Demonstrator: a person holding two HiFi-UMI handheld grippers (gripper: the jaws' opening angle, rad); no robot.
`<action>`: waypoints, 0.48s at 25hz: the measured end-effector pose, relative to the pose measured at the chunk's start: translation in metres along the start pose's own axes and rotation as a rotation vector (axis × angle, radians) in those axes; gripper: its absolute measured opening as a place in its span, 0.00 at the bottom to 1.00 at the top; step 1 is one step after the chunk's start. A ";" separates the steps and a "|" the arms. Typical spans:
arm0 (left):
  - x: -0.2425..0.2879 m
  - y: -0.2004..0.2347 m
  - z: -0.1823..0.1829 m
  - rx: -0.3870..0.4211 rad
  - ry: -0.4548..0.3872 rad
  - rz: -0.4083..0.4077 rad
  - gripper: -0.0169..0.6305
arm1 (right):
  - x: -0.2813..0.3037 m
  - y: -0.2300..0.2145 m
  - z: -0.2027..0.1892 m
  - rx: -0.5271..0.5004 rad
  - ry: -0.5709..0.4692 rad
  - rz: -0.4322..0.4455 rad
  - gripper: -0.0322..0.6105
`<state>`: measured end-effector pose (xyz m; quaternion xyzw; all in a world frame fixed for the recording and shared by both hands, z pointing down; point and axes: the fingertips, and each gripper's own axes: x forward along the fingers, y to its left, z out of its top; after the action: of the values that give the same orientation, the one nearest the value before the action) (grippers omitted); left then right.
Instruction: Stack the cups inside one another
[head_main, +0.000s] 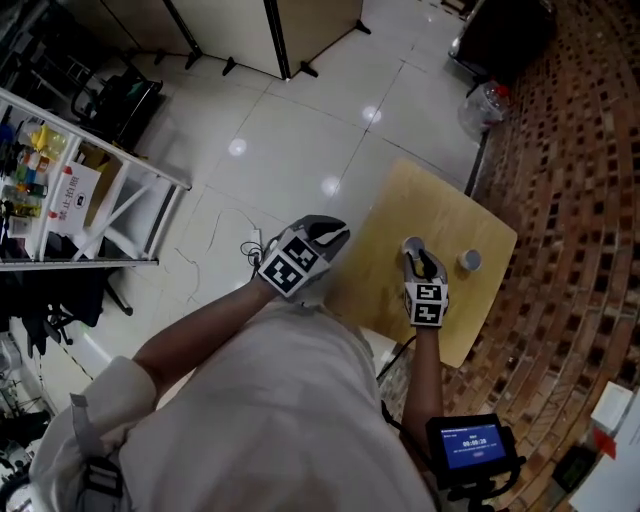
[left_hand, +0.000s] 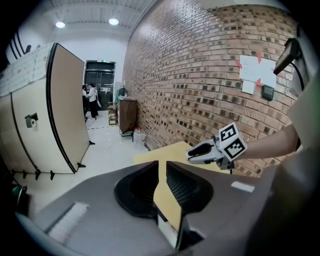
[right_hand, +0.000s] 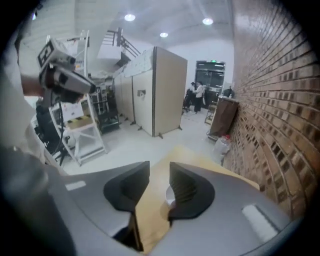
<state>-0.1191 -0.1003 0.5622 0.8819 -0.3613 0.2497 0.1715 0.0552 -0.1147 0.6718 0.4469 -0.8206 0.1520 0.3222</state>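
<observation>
One cup (head_main: 411, 245) stands on the wooden table (head_main: 400, 205) just beside the right gripper (head_main: 425, 263), whose jaws are parted and empty. A second cup (head_main: 469, 261) sits apart, nearer the brick wall (head_main: 575, 200). The left gripper (head_main: 322, 236), jaws slightly parted on nothing, hangs by the table's edge.
</observation>
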 end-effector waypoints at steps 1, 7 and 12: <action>0.001 -0.001 0.003 0.007 -0.004 -0.008 0.13 | -0.014 -0.001 0.014 0.018 -0.048 -0.014 0.27; 0.012 -0.007 0.021 0.063 -0.031 -0.046 0.14 | -0.089 -0.012 0.083 0.027 -0.272 -0.115 0.32; 0.022 -0.006 0.045 0.085 -0.108 -0.037 0.14 | -0.141 -0.027 0.101 -0.010 -0.345 -0.210 0.33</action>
<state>-0.0868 -0.1298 0.5366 0.9071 -0.3426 0.2139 0.1186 0.0933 -0.0939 0.5018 0.5478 -0.8133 0.0346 0.1930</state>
